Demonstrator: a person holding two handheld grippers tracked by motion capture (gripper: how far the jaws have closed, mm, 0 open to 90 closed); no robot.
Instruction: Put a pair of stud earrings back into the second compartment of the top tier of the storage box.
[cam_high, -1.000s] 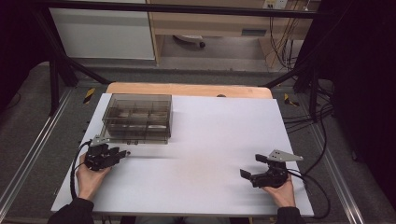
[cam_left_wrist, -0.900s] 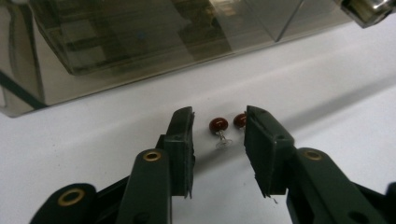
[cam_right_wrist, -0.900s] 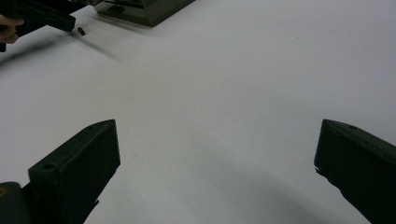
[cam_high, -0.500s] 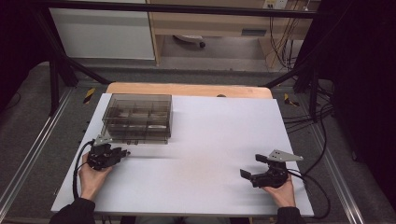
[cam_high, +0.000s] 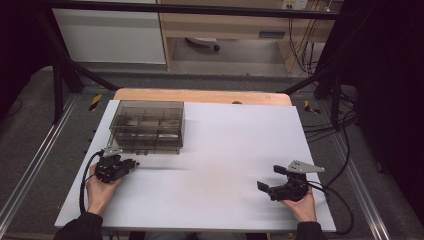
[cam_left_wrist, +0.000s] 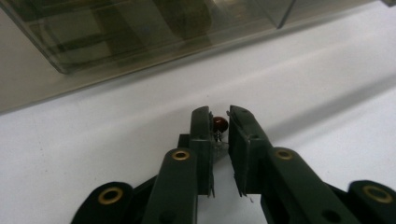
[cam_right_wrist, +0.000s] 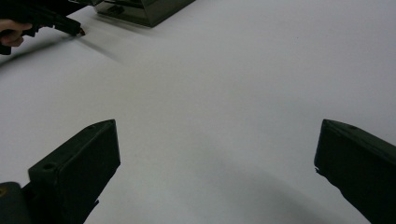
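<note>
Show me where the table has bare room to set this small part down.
The white table is bare between the left tongs and right tongs, and right of the clear divided box. It is tight only at the box's near edge, beside the left tongs.

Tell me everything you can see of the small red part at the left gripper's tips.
The red part is a tiny, glossy, dark red bead with thin wire leads running back from it. It sits between the tips of the left gripper, whose jaws have just been closing; whether they press on it is unclear. It sits just above the white table, near the clear box.
</note>
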